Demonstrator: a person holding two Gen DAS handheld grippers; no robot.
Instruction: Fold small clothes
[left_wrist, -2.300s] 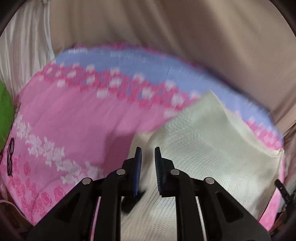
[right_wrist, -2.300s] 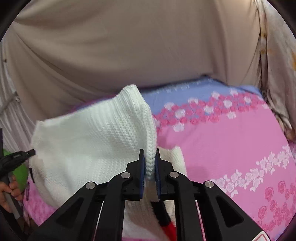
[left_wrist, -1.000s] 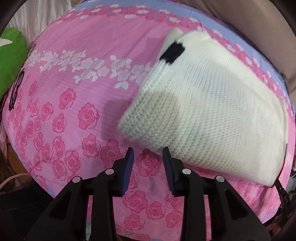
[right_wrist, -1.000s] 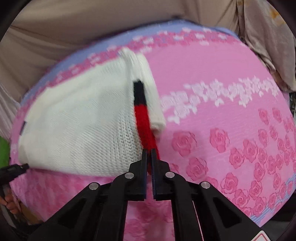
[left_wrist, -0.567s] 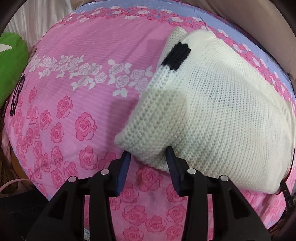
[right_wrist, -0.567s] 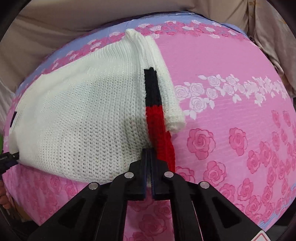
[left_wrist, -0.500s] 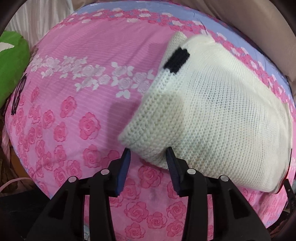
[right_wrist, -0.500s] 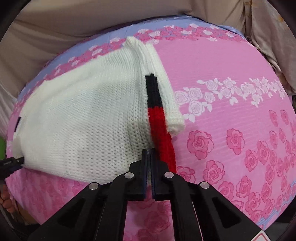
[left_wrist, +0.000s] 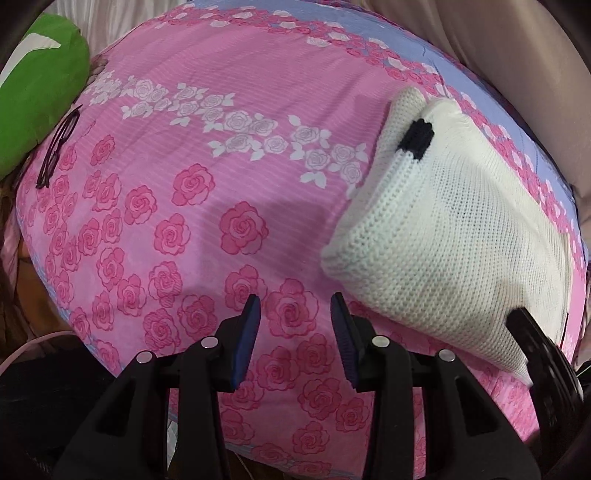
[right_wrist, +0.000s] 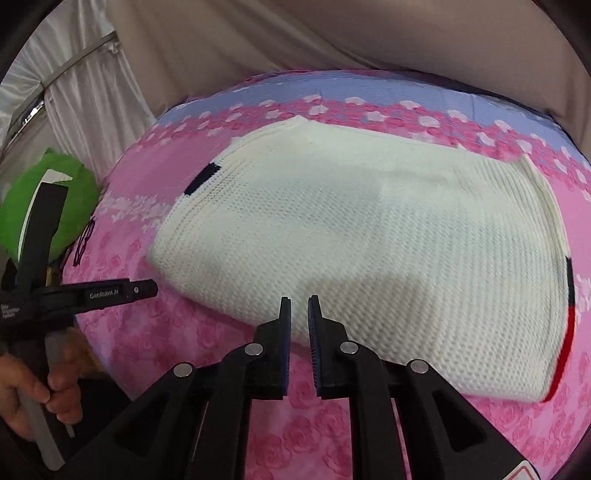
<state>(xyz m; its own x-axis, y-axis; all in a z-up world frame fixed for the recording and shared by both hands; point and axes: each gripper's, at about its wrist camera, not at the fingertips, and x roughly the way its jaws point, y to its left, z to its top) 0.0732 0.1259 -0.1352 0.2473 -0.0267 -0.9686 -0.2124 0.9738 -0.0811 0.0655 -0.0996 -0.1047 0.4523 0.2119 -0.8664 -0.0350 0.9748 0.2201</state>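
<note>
Beige drape (right_wrist: 332, 40) behind; white curtain (right_wrist: 92, 88), perhaps.

Knit garment (right_wrist: 369, 236): cream-white, open-mesh knit texture; short black stripe (left_wrist: 417, 140) at one edge, black-then-red stripe (right_wrist: 567, 317) along the other edge. Bedsheet (left_wrist: 207, 206): pink, fine horizontal ribbing, darker pink roses, a band of white roses (left_wrist: 236, 122) running across, lavender-blue border (right_wrist: 332, 88) at the far side with pink and white roses along its seam. Green cushion (left_wrist: 33, 99) with white patch. Backdrop cloth (right_wrist: 295, 33): plain beige; curtain (right_wrist: 85, 88) white. Both grippers black, blue inner pads (left_wrist: 245, 339). Eyeglasses (left_wrist: 57, 147): black frame.
</note>
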